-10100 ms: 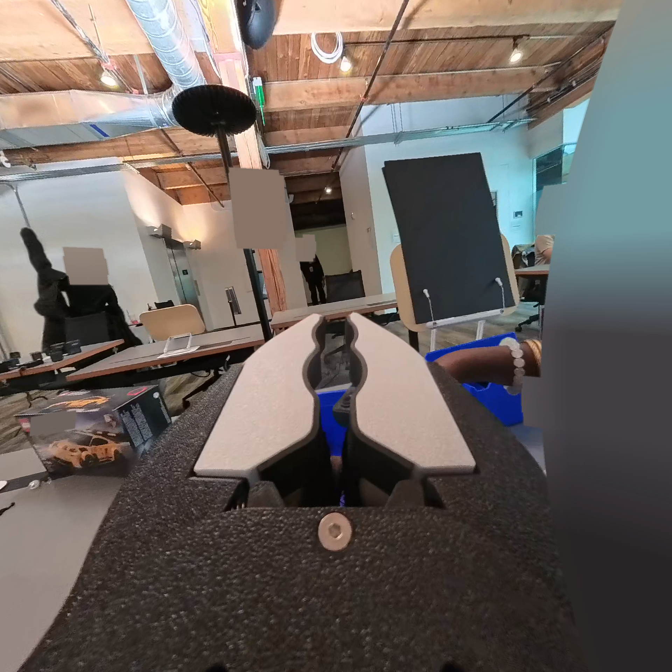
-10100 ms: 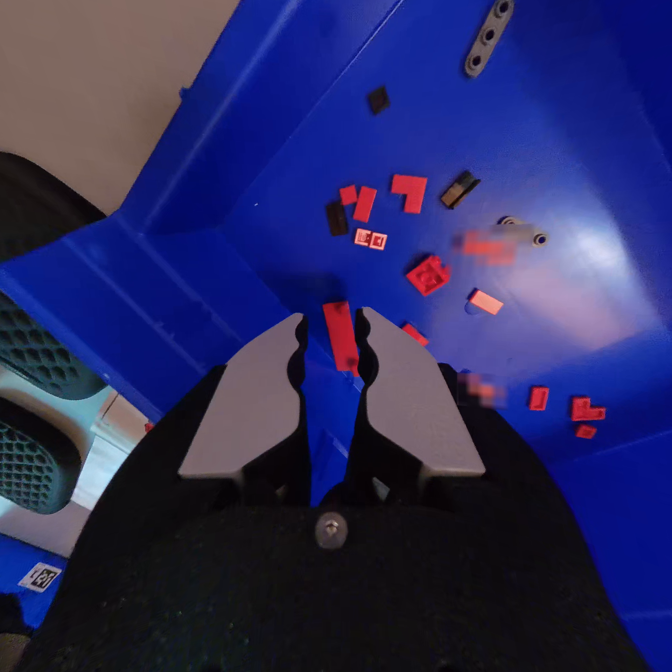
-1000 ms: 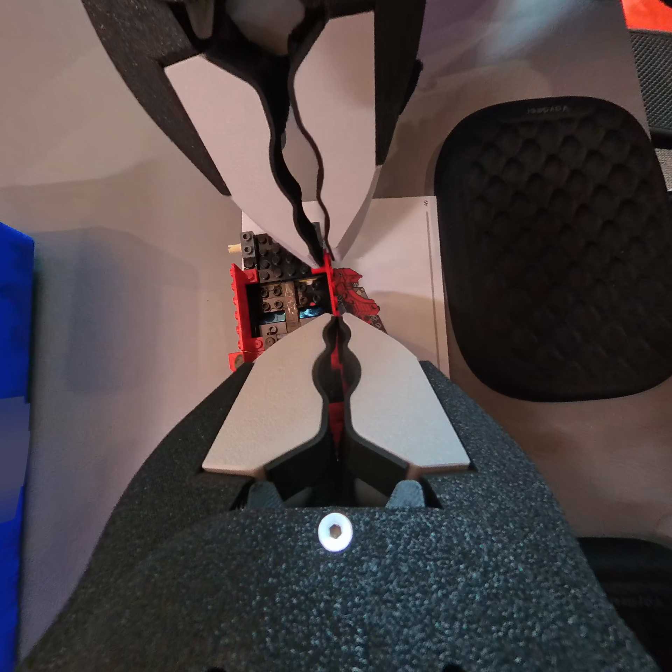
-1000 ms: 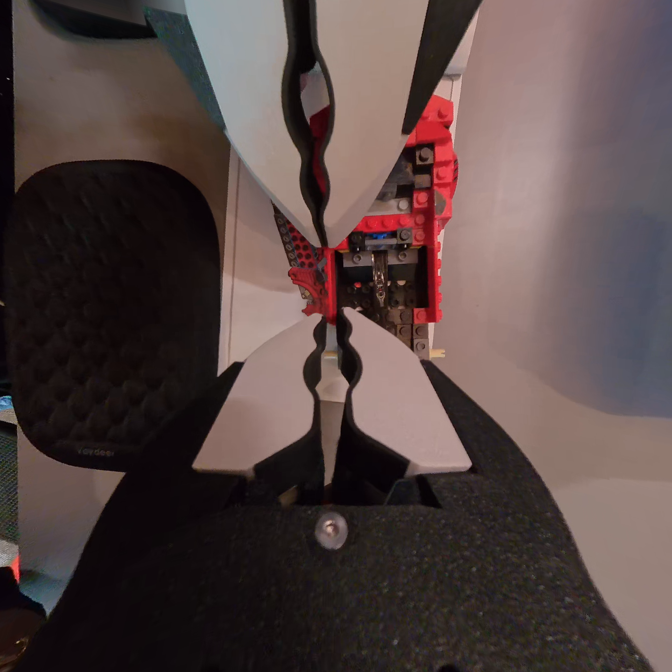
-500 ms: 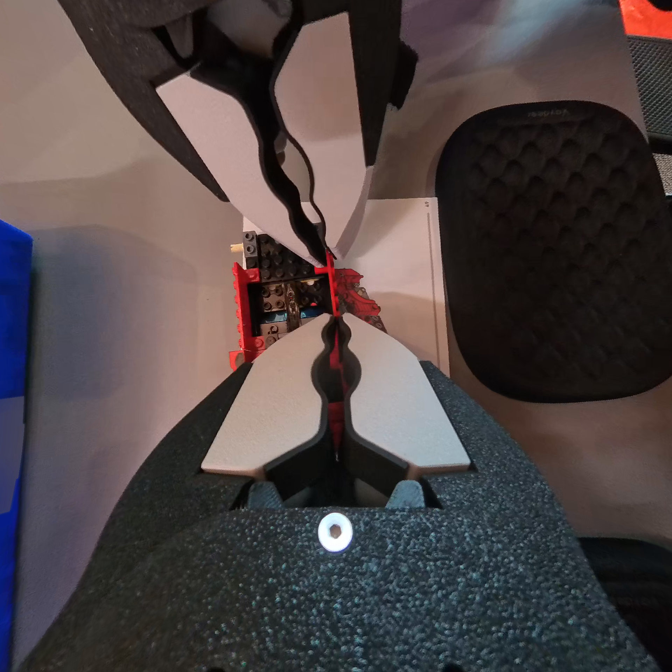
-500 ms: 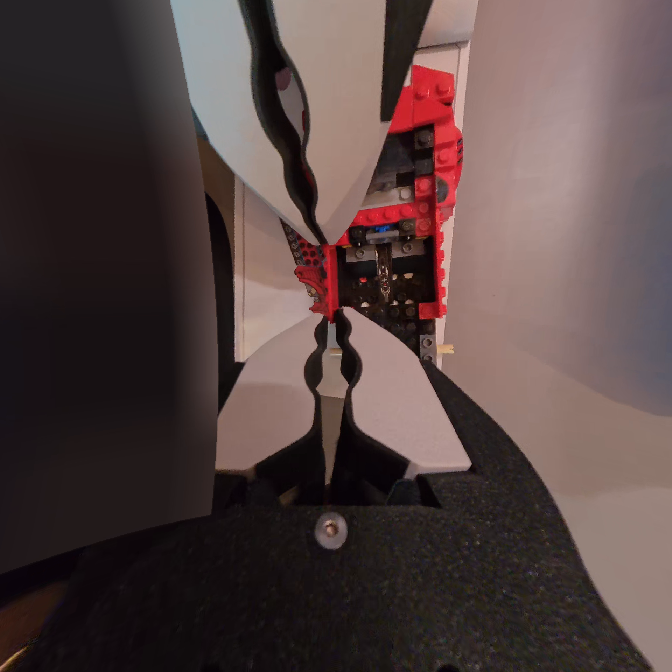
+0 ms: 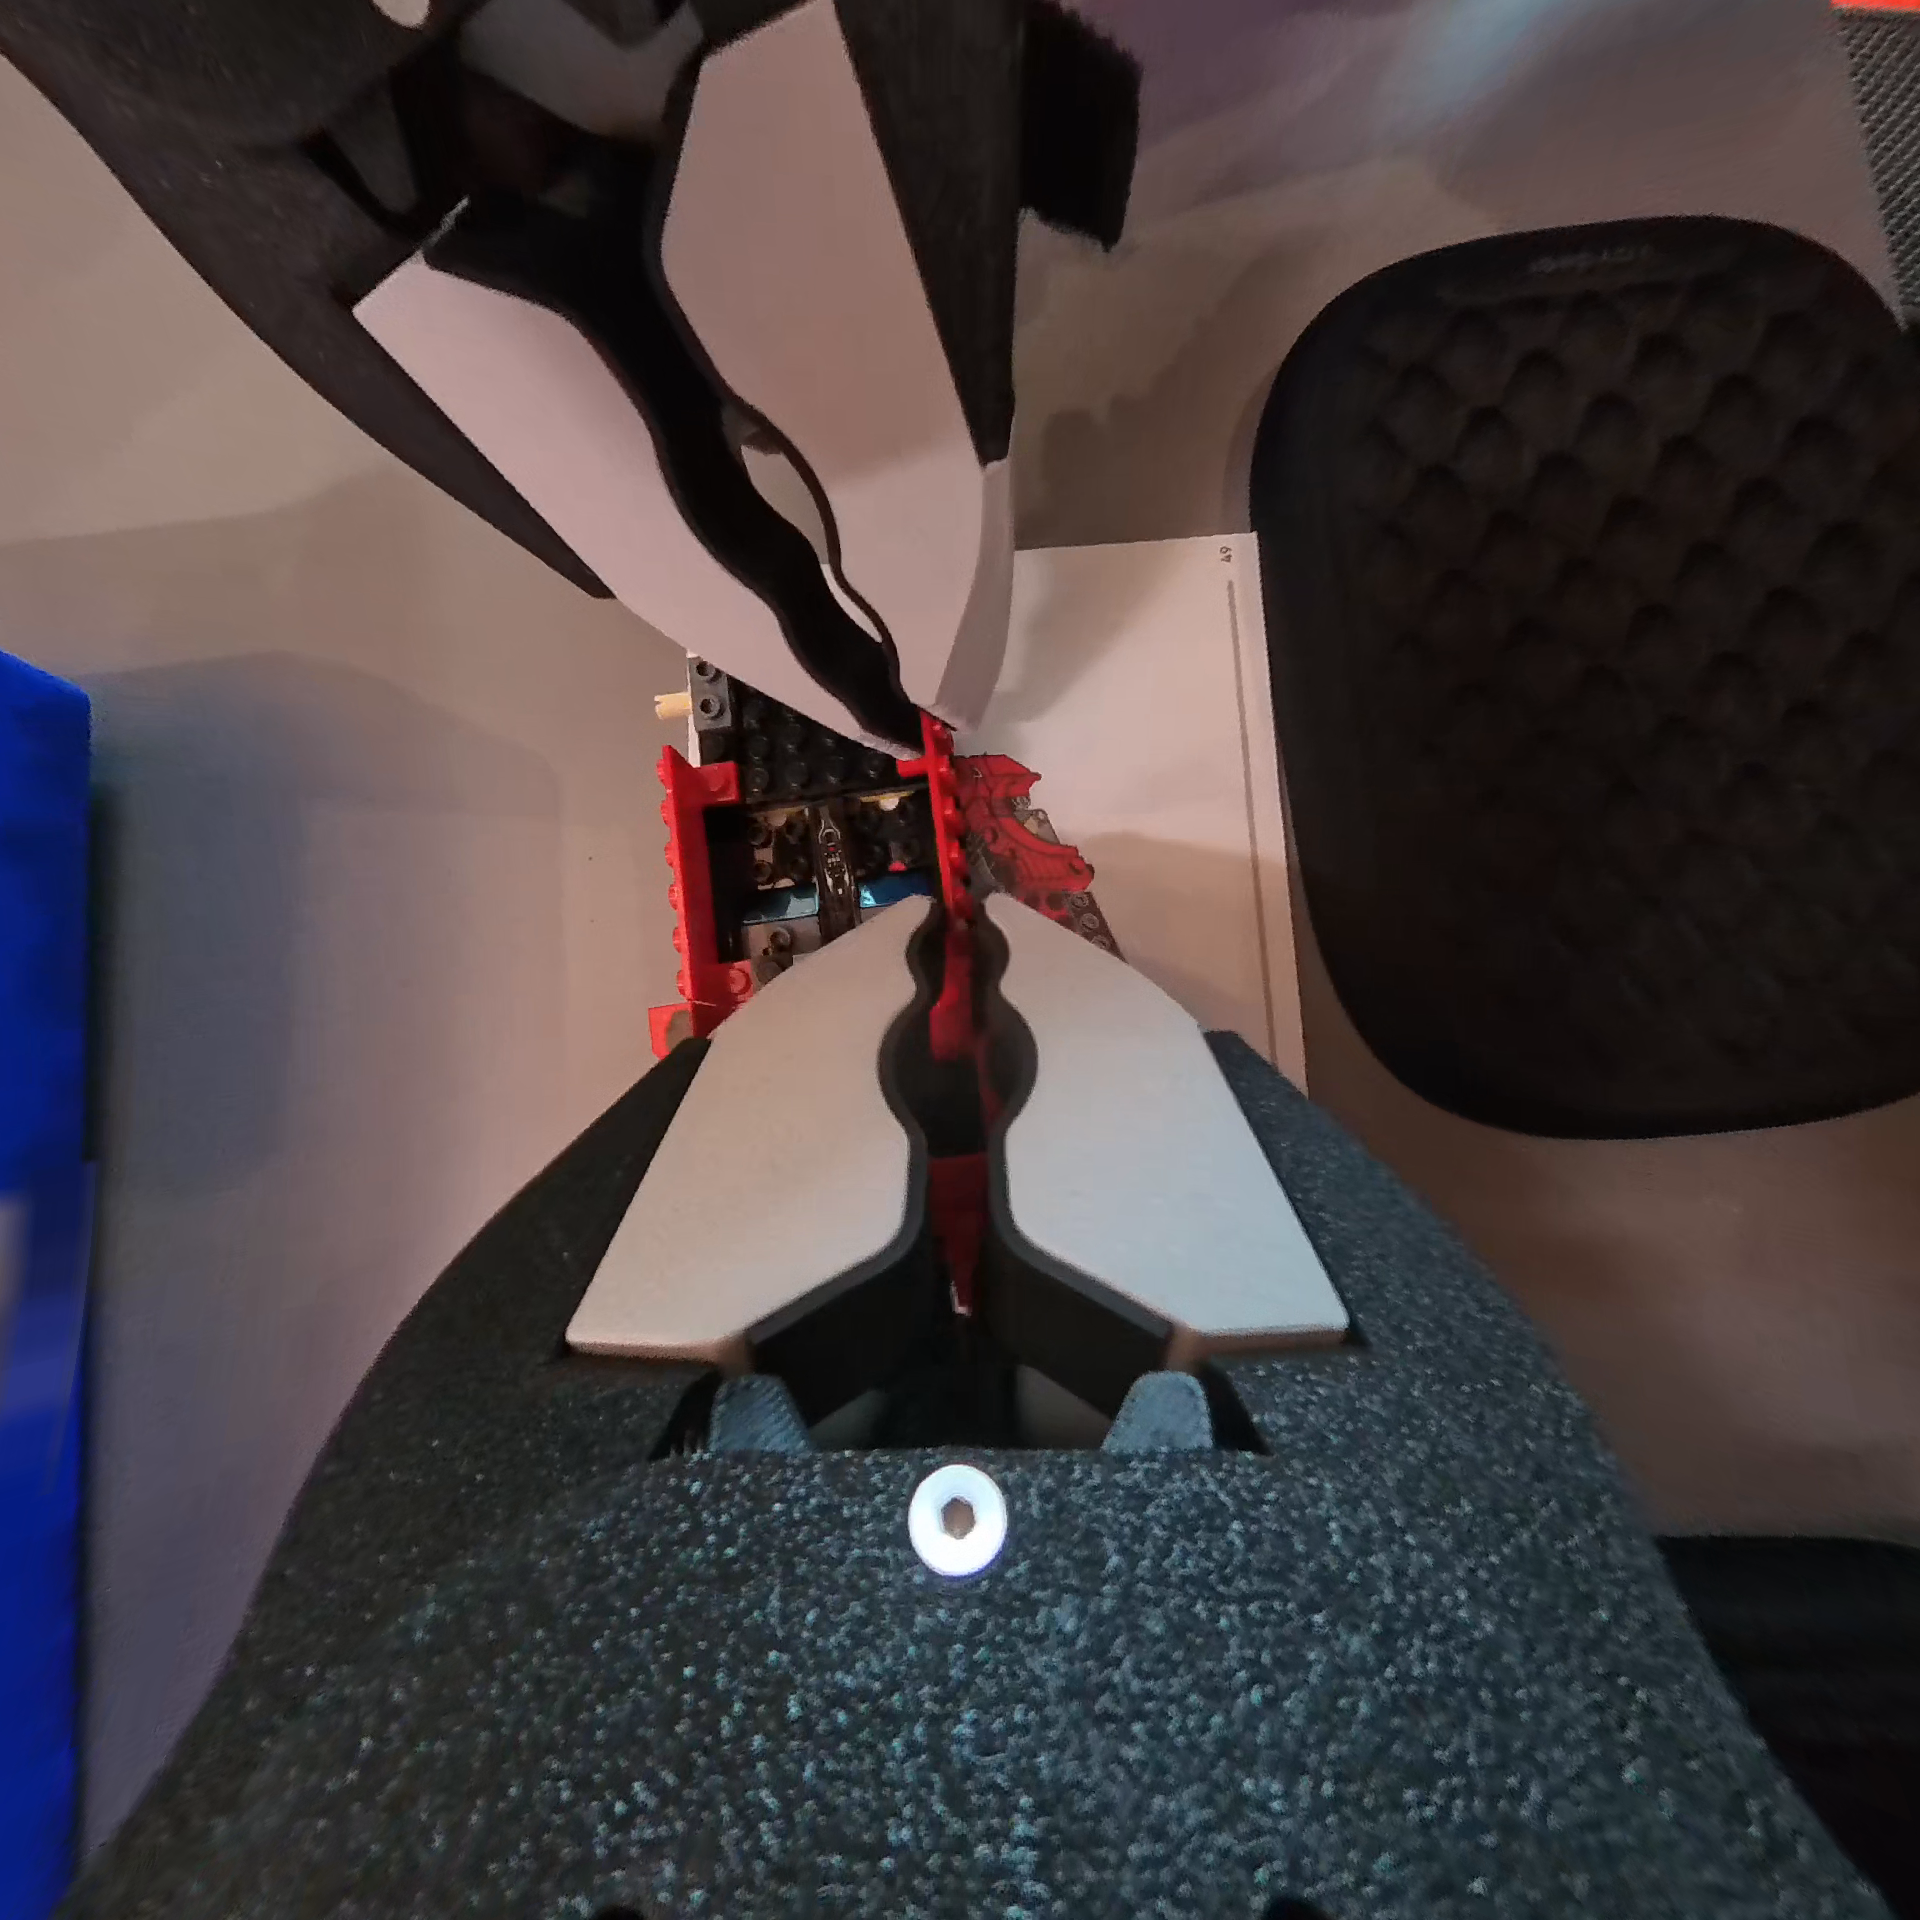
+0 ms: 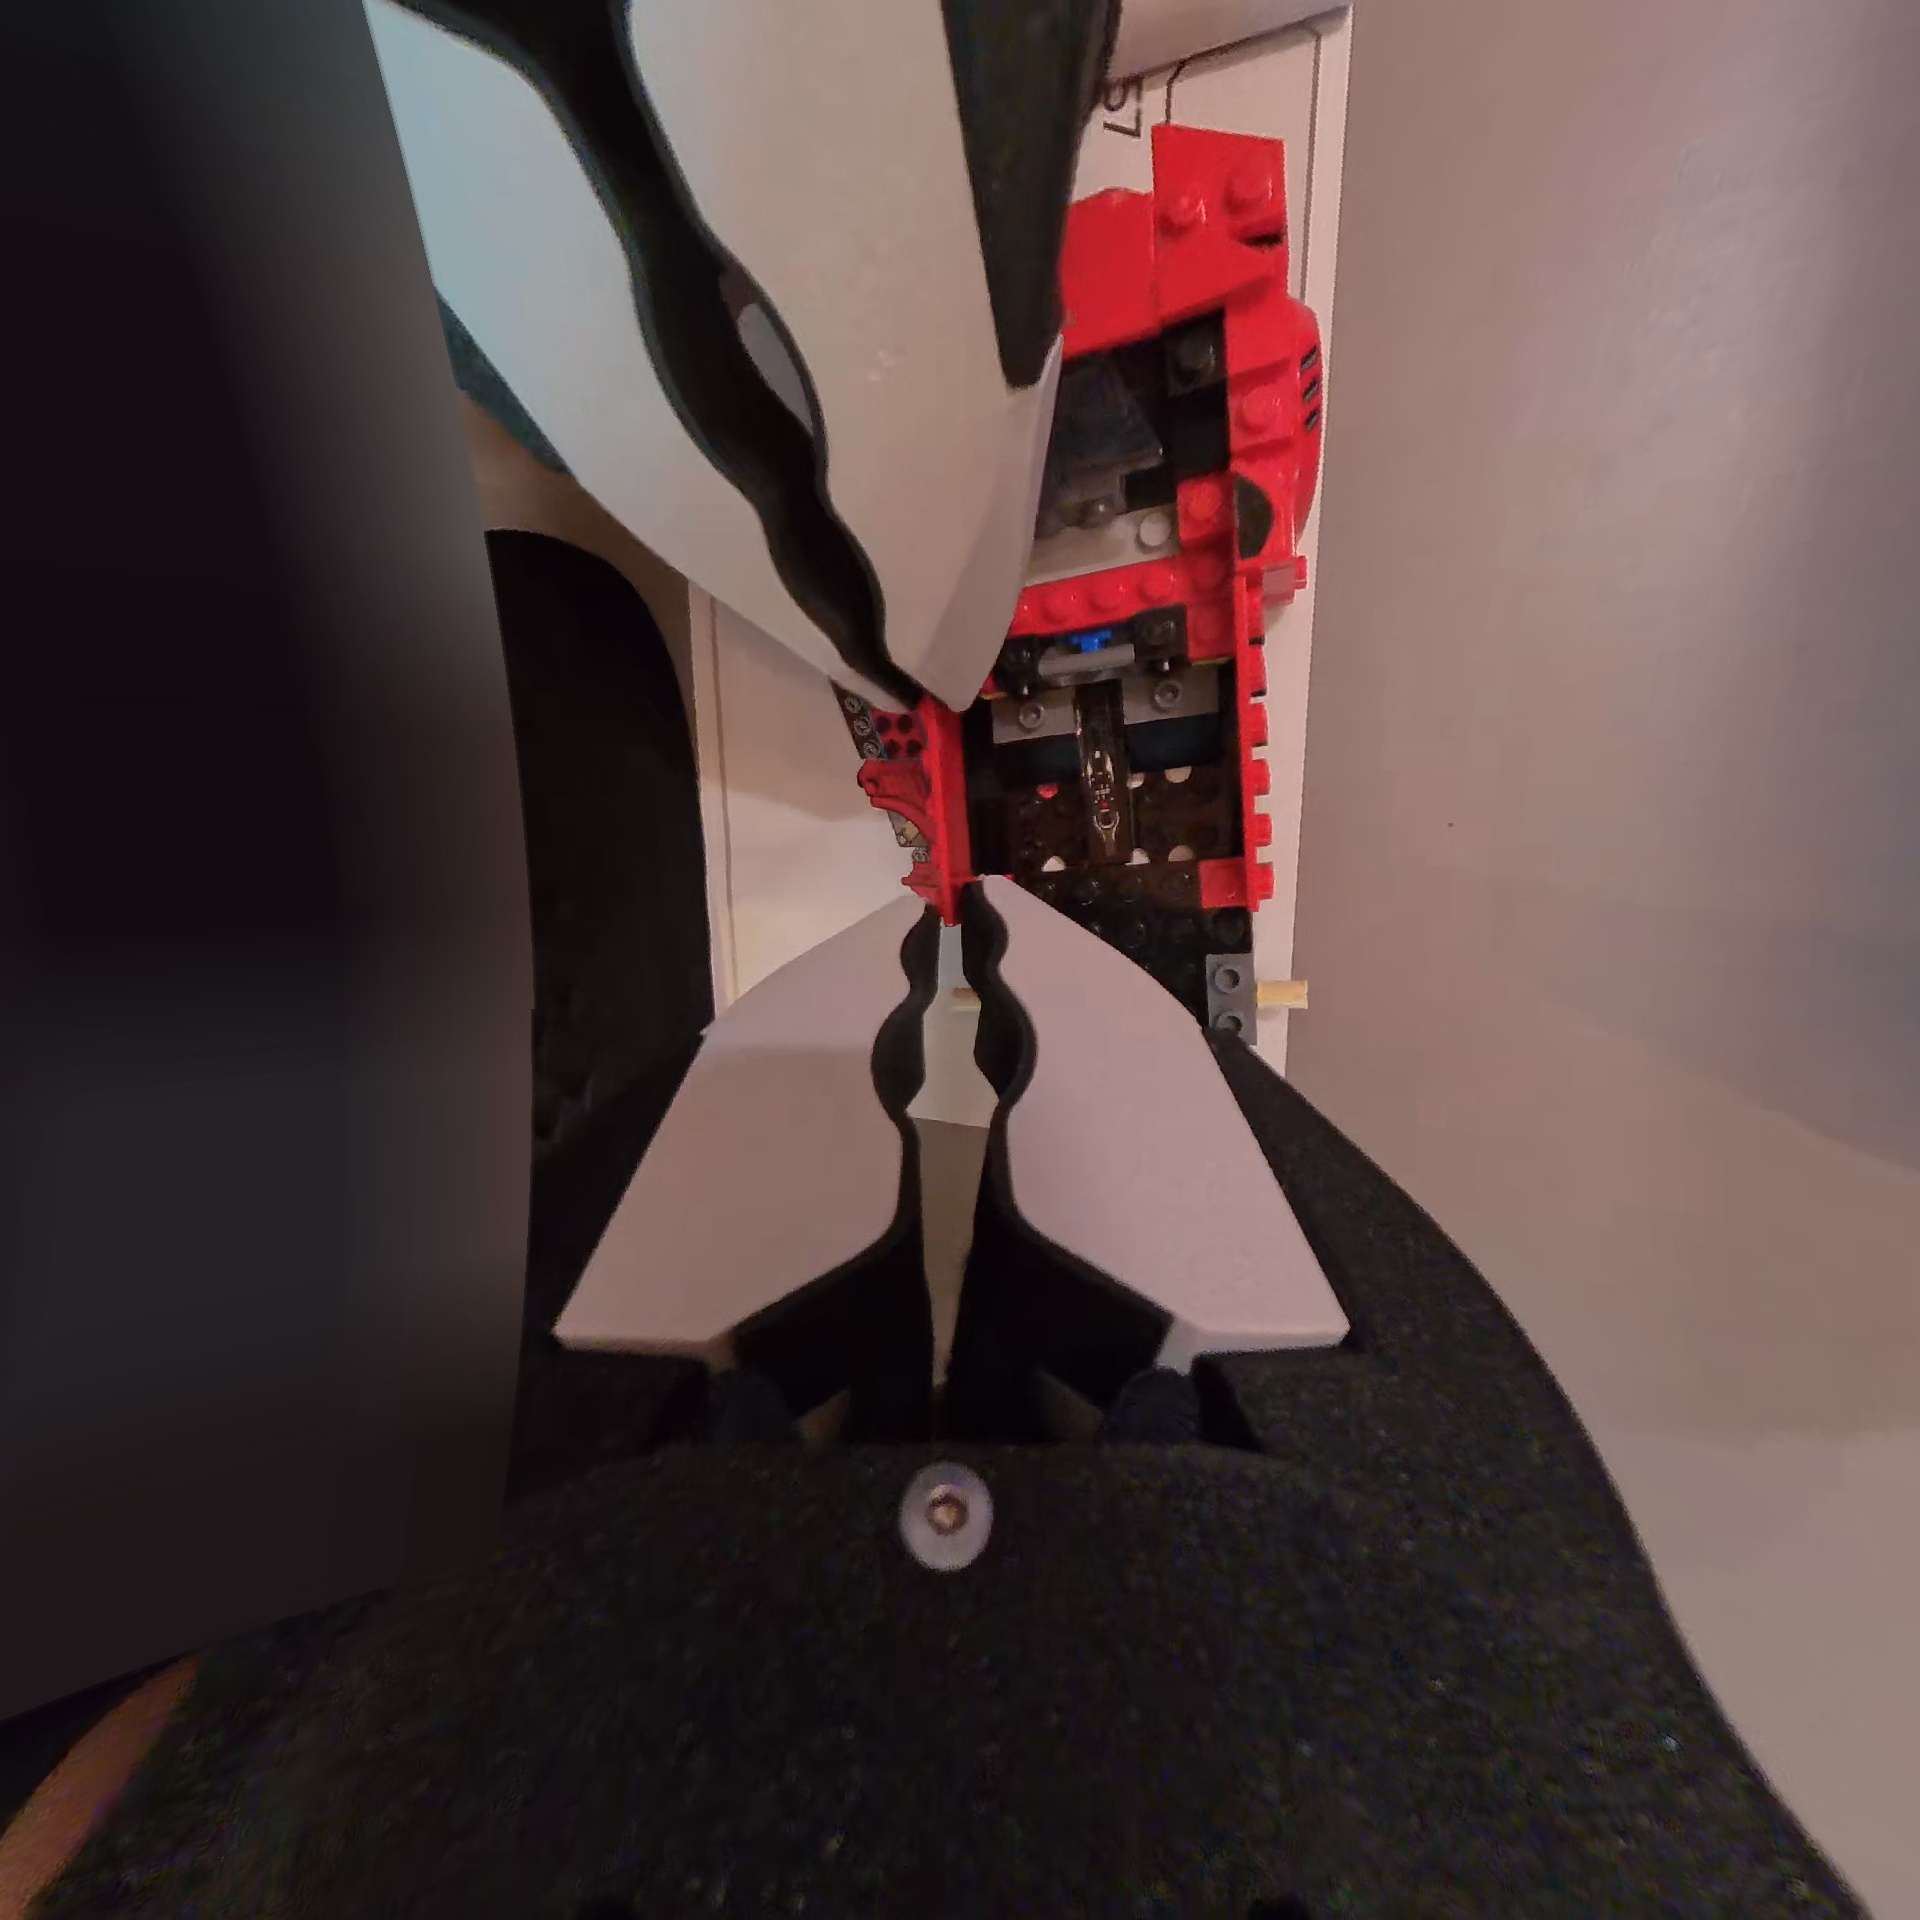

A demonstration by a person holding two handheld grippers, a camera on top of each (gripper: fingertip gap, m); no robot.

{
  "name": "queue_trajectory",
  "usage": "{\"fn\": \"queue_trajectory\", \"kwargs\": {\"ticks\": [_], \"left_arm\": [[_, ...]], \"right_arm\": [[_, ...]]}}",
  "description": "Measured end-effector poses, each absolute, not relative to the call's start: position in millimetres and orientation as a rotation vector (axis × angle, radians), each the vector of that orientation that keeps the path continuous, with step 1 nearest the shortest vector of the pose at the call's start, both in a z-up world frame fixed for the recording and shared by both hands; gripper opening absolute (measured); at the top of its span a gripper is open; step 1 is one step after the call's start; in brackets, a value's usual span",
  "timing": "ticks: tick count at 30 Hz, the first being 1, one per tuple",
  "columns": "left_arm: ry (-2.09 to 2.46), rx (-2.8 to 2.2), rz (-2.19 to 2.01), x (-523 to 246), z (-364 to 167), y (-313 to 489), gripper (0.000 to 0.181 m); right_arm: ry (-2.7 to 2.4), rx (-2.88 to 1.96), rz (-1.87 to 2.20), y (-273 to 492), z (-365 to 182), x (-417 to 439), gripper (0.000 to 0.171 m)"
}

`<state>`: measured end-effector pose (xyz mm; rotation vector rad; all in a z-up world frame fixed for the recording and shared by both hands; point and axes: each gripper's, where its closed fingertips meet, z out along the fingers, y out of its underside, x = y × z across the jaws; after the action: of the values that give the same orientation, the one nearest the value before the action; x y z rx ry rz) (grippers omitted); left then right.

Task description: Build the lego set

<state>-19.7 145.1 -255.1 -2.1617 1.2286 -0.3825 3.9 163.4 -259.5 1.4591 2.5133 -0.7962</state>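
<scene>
A red and black lego car model (image 7: 810,831) lies on a white instruction page (image 7: 1143,675). My left gripper (image 7: 951,914) is shut on the model's thin red side wall (image 7: 940,821) from the near end. My right gripper (image 7: 920,727) comes in from the far end, tilted, and its tips pinch the same wall. In the right wrist view my right gripper (image 8: 956,894) is shut on the end of the red side wall (image 8: 948,800), and my left gripper (image 8: 935,696) meets it from above. The model (image 8: 1143,727) shows its black studded floor and red nose.
A black honeycomb-textured pad (image 7: 1590,665) lies right of the page and shows dark in the right wrist view (image 8: 603,831). A blue bin edge (image 7: 42,1143) stands at the far left. The grey table (image 7: 364,935) surrounds the page (image 8: 810,831). My left and right fingertips are right by each other.
Over the last second my right gripper has tilted, its body swinging left in the left wrist view. Both grippers stay shut on the red side wall. Ten seconds ago my right gripper was over the blue bin.
</scene>
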Motion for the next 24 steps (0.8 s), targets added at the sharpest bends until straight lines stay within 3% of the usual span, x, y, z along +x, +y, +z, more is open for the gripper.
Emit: {"fn": "queue_trajectory", "kwargs": {"ticks": [24], "left_arm": [[1.198, -2.206, -0.518, -19.8, -257.1, 144.4, 0.003]], "right_arm": [[2.244, 1.593, -0.727, 162.5, -259.8, 4.2, 0.005]]}}
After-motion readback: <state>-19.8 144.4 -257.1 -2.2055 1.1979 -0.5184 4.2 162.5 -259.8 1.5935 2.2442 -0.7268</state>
